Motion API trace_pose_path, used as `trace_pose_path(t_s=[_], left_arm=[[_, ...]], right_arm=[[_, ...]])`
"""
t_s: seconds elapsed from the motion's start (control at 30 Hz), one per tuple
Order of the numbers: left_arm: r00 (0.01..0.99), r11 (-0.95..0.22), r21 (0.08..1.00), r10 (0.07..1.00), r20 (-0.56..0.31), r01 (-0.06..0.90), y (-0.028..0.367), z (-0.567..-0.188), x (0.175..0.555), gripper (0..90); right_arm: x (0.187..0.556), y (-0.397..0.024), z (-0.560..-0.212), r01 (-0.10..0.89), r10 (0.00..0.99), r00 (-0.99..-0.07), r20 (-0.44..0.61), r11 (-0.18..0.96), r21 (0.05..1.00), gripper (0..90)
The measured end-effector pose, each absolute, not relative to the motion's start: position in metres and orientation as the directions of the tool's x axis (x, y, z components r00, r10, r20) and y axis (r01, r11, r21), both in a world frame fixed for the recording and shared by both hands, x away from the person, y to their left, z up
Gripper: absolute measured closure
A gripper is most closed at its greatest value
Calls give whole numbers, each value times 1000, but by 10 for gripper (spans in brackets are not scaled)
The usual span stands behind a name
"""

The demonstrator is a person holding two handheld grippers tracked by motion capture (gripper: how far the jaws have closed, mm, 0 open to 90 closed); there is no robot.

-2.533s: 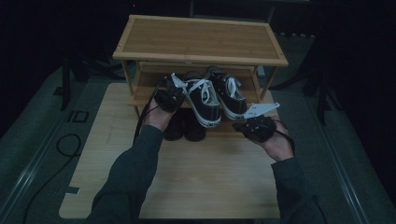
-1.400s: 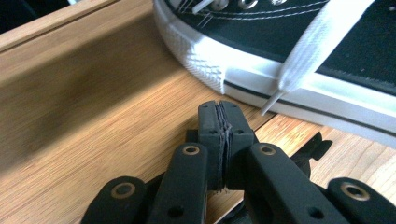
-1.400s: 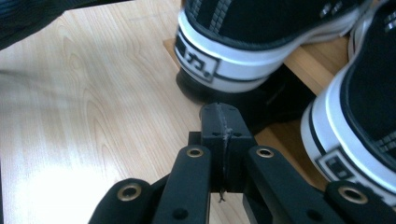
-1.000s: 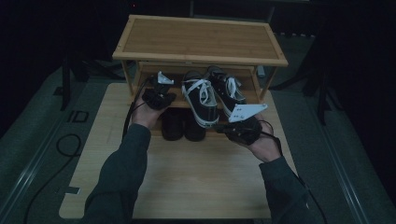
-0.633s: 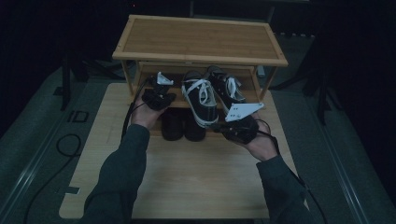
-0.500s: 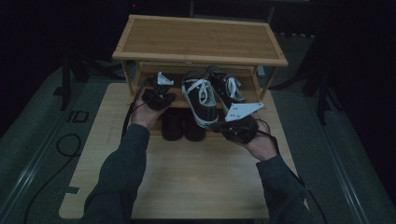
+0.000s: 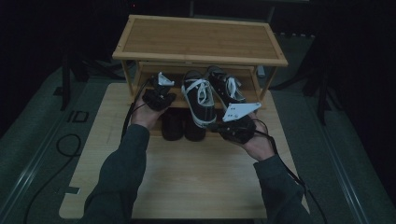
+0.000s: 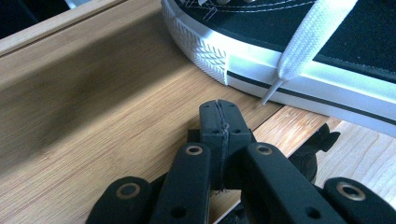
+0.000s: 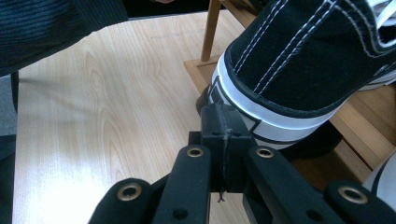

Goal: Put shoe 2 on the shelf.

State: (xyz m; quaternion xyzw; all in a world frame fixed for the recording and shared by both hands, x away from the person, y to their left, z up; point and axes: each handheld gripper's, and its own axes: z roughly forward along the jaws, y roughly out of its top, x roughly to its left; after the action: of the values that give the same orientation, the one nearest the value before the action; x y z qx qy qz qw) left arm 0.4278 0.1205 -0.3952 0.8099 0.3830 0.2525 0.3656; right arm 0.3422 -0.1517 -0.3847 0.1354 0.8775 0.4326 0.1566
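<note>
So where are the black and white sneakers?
In the high view, the sneakers sit side by side on the wooden rack's lower shelf, heels sticking out, above two dark shoes.

- You can make out the letters "ID" on the grey floor (image 7: 77, 116), just off the bench's left edge.
- You'll find nothing legible on the black sneakers (image 7: 201, 95) or the shoe rack (image 7: 201, 39).

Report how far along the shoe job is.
Done: two black sneakers sit on the rack's lower shelf, heels jutting over its front edge. In hand: nothing; the left gripper and right gripper are both shut and empty, the right right behind the sneaker's heel. Left: probably the dark shoes on the board under the shelf.
</note>
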Motion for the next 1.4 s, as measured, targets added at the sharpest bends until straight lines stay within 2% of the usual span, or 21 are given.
trace_pose_path(t_s=[0.73,1.4], left_arm=[[576,-444,784,806,137,434,117,-395,427,900],[572,-449,781,807,147,433,116,-395,427,900]], right_arm=[[347,-134,-386,97,354,-925,-135,566,818,900],[349,-119,-391,76,360,-917,-173,583,809,900]])
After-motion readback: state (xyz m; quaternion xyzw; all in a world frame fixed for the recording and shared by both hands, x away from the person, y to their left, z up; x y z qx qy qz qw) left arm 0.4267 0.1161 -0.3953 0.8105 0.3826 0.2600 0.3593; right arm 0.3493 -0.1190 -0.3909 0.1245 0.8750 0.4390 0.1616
